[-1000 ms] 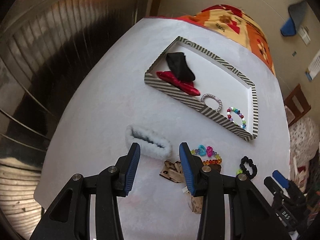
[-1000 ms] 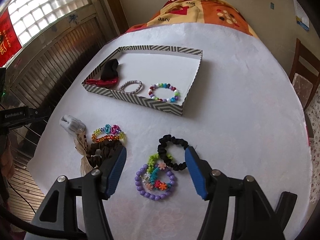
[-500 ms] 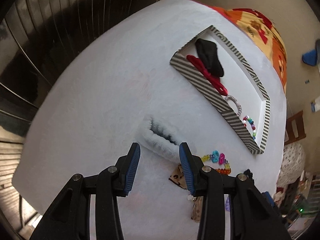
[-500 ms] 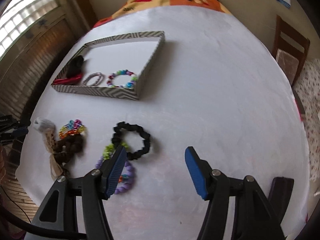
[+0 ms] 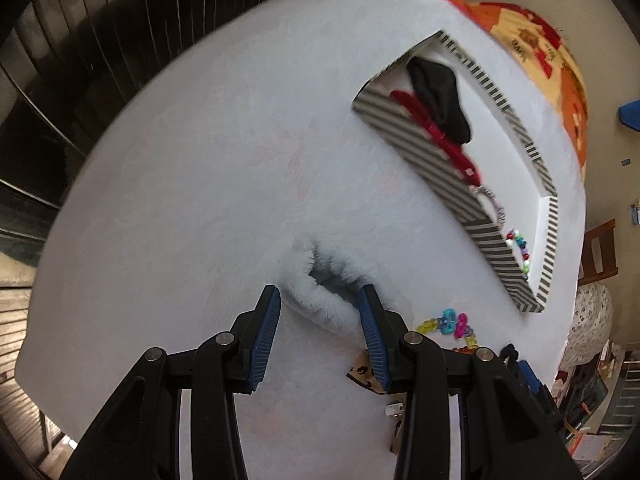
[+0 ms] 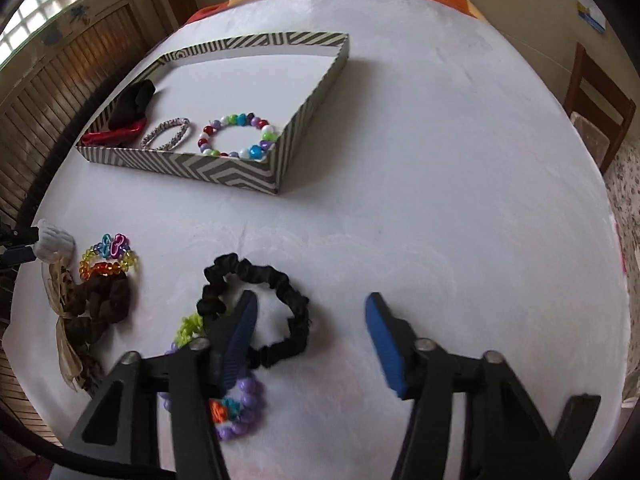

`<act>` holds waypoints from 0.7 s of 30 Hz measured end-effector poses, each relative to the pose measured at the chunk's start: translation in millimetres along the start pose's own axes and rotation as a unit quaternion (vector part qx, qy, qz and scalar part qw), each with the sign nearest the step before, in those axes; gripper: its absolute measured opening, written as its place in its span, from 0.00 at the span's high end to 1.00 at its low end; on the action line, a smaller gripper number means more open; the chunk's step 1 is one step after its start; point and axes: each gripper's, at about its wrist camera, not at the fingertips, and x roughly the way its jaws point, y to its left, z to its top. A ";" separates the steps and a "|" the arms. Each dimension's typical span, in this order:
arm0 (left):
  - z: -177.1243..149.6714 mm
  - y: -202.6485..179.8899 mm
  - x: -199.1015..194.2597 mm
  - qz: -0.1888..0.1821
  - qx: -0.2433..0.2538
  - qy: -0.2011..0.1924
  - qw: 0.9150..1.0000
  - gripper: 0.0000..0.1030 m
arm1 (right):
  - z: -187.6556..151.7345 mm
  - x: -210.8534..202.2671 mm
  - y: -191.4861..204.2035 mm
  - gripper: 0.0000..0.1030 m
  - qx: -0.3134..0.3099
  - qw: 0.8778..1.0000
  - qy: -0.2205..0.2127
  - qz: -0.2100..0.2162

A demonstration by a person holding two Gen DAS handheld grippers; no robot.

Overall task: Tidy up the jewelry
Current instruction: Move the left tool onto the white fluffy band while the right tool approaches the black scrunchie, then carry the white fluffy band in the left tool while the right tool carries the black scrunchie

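My left gripper point(image 5: 319, 304) is open, its two blue pads on either side of the near end of a white fluffy scrunchie point(image 5: 320, 284) lying on the white table. The scrunchie also shows in the right wrist view point(image 6: 54, 242). A striped box point(image 6: 208, 170) holds a black scrunchie point(image 6: 134, 100), a red band point(image 6: 116, 134), a silver bracelet point(image 6: 166, 134) and a multicoloured bead bracelet point(image 6: 236, 136). My right gripper point(image 6: 310, 312) is open and empty above a black scrunchie point(image 6: 264, 312).
A rainbow bead bracelet point(image 6: 108, 258), a brown scrunchie with ribbon point(image 6: 96, 308), a green piece point(image 6: 188, 328) and a purple bead bracelet point(image 6: 240, 408) lie near the table's front left. A wooden chair point(image 6: 600, 108) stands at the right. A slatted wall point(image 5: 80, 60) runs beyond the left edge.
My left gripper has moved forward and down so its pads now flank the white scrunchie. My right gripper has shifted over the black scrunchie.
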 end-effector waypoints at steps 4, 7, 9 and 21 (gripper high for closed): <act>-0.4 7.2 12.0 -0.002 -0.004 0.023 1.000 0.96 | 2.4 1.2 10.8 0.88 -0.034 0.999 -0.009 0.000; 0.0 5.1 2.5 -0.004 0.007 0.009 1.000 1.00 | 4.3 -1.1 13.9 0.92 -0.043 0.999 -0.011 0.005; 2.6 3.3 -5.5 -0.010 0.014 0.004 1.000 1.00 | 6.6 -10.4 14.3 0.93 -0.041 0.999 -0.020 0.019; 34.1 -61.7 -47.8 -0.022 0.096 -0.048 0.994 1.00 | 52.1 -64.2 16.1 0.93 -0.032 0.994 -0.080 0.065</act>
